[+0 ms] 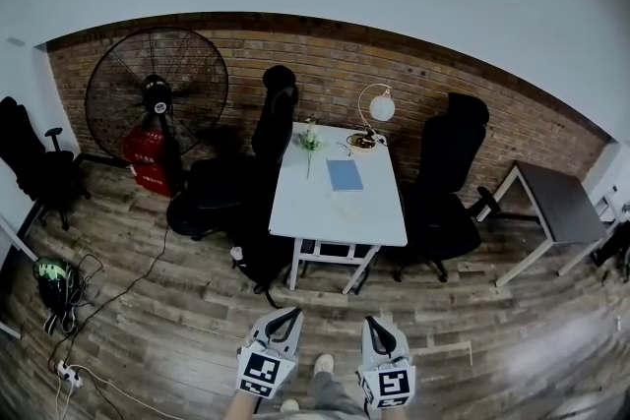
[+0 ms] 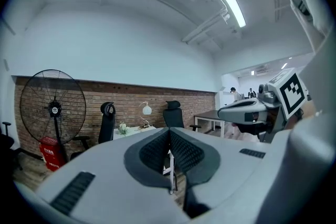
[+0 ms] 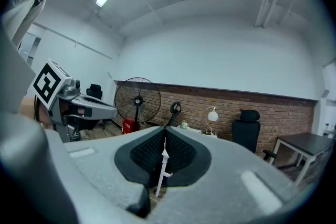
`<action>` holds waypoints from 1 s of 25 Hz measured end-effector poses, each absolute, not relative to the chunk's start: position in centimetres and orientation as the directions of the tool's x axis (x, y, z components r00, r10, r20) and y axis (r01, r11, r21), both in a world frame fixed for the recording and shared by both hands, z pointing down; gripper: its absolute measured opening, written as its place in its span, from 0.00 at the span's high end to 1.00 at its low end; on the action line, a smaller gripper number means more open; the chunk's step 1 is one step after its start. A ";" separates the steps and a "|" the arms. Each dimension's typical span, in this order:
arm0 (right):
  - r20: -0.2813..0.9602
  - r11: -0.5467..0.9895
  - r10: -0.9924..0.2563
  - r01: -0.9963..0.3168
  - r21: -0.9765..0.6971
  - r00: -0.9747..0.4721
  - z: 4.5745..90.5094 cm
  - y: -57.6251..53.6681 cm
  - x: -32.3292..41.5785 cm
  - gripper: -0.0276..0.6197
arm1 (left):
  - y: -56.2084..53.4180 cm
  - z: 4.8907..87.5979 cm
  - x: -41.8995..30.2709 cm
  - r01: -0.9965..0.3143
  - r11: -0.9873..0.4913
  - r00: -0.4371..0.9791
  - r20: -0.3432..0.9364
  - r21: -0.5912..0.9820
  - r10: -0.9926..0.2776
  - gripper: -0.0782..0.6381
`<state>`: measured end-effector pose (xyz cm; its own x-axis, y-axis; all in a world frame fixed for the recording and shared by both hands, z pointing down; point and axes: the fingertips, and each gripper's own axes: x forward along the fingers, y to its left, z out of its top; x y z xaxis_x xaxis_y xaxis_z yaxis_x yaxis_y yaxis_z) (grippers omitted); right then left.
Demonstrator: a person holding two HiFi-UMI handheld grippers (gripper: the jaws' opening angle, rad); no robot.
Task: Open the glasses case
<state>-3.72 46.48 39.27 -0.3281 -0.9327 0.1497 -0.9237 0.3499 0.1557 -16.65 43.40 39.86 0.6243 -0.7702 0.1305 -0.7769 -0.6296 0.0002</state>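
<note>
A white table [image 1: 295, 211] stands a few steps ahead in the head view. On it lie a flat blue item [image 1: 345, 175] and a pale low shape [image 1: 346, 205] nearer me; I cannot tell which one is the glasses case. Both grippers are held low at the bottom of the view, well short of the table. My left gripper [image 1: 288, 316] [image 2: 169, 129] is shut with nothing between its pads. My right gripper [image 1: 379, 324] [image 3: 165, 128] is shut too and holds nothing. Both point towards the table.
A globe lamp [image 1: 376, 108] and a small plant [image 1: 311, 139] stand at the table's far end. Black office chairs [image 1: 271, 133] [image 1: 448, 172] flank it. A big floor fan [image 1: 156, 93], a red crate [image 1: 148, 155], floor cables [image 1: 79, 349] and a dark side table [image 1: 556, 202] stand around.
</note>
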 end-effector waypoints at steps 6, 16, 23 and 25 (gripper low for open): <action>0.143 0.366 -0.927 -0.917 0.156 -0.346 39.2 43.3 -3.7 0.95 | 40.6 39.8 -16.5 -0.786 -0.619 0.613 0.130 -0.001 -0.779 0.88; 0.154 0.386 -0.918 -0.914 0.126 -0.366 40.1 36.4 -0.5 0.95 | 34.1 40.4 -13.0 -0.788 -0.615 0.604 0.164 -0.021 -0.780 0.89; 0.152 0.415 -0.905 -0.903 0.109 -0.397 40.4 31.8 1.5 0.95 | 29.9 40.8 -10.4 -0.790 -0.613 0.599 0.182 -0.024 -0.779 0.89; 0.155 0.422 -0.901 -0.901 0.104 -0.404 40.5 30.5 2.1 0.95 | 28.7 40.8 -9.5 -0.789 -0.614 0.599 0.188 -0.028 -0.778 0.89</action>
